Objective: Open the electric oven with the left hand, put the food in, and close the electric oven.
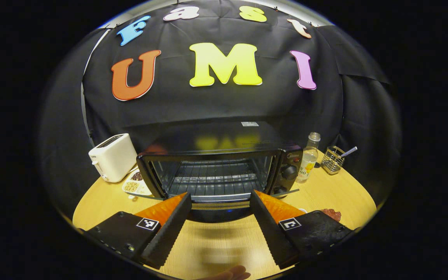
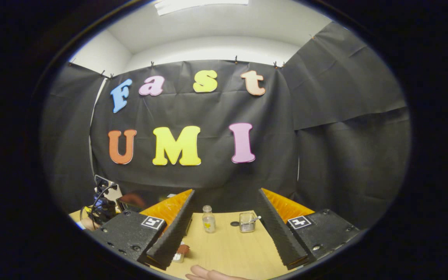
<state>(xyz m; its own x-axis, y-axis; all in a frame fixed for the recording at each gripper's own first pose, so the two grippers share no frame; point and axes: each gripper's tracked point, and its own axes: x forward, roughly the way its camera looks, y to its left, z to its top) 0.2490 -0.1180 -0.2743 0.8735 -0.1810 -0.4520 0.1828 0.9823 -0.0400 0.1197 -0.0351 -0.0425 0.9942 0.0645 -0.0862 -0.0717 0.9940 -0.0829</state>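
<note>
The black electric oven (image 1: 286,159) stands mid-table with its door (image 1: 216,214) swung down and the wire rack (image 1: 212,177) bare inside. My left gripper (image 1: 220,194) is open just in front of the lowered door, one finger on each side of it, holding nothing. A reddish piece of food (image 1: 331,214) lies on the table to the right of the oven, by a white plate edge (image 1: 303,210). In the right gripper view my right gripper (image 2: 226,192) is open and empty above the table, with a reddish bit (image 2: 181,249) low beside its left finger.
A white toaster (image 1: 113,157) and a dish of snacks (image 1: 134,184) sit left of the oven. A small glass bottle (image 1: 309,157) and a wire holder (image 1: 333,159) stand to its right. The other gripper with cables (image 2: 103,206) shows at far left. A hand (image 2: 208,274) shows at the bottom edge.
</note>
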